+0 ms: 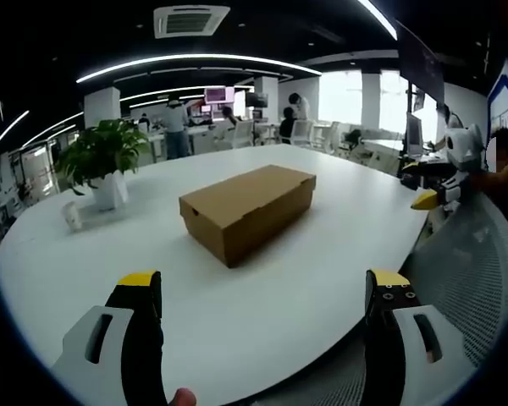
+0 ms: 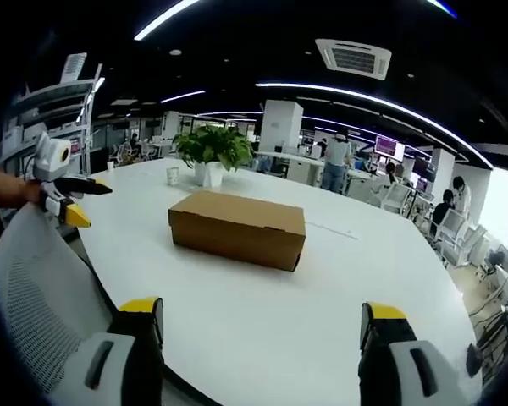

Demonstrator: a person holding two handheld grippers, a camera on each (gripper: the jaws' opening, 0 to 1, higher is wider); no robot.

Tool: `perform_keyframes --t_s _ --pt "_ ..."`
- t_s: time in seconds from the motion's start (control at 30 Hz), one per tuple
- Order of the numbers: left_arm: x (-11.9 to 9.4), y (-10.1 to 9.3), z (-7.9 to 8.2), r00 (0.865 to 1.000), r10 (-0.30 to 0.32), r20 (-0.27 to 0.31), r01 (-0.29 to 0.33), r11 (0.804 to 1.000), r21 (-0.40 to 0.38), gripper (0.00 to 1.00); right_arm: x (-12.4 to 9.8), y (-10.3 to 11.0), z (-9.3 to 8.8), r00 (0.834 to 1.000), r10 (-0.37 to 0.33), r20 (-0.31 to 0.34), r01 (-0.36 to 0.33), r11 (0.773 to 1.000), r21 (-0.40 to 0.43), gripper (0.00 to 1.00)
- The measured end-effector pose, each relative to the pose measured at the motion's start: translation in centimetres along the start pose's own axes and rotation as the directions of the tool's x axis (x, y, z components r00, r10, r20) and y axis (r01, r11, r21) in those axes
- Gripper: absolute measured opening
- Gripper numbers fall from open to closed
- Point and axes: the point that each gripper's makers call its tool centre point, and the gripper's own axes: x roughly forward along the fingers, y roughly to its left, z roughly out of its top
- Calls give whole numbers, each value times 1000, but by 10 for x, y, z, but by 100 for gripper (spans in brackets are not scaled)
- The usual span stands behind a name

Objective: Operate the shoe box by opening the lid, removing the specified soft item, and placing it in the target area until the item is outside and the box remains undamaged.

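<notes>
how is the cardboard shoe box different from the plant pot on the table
The shoe box is brown cardboard, long, low and closed; the plant pot is white, upright and open-topped, with green leaves. The box lies mid-table; the pot stands nearer the table's edge. Both rest on the white table.

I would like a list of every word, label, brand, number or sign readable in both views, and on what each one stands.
No text can be read in either view.
Shoe box: plain brown cardboard, no print visible on the faces shown.
Distant monitors: lit pink, content too small and blurred to read.
White plant pot: no label visible.
Hand-held gripper jaws: yellow tips, no markings legible.
</notes>
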Motion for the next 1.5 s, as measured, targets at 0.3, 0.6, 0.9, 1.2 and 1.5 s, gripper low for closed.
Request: perform_keyframes --t_s 0.3,0.6,0.9,1.2,1.5 --pt "0 2 0 1000 9 1 -9 1000 -5 99 0 0 3 1000 6 14 -7 1000 26 97" --pt "0 3 2 1000 9 1 -9 1000 -10 99 0 0 0 1000 12 -3 -12 1000 28 97" --pt "0 10 1 999 38 -15 -38 999 -28 99 1 -4 2 1000 20 -14 -20 1000 16 98" --pt "3 19 10 998 52 -18 -52 998 -20 99 13 -13 13 999 37 -15 -37 999 -16 97" --pt "16 26 28 999 49 -4 -49 999 12 98 30 -17 12 996 77 -36 -79 995 -55 95"
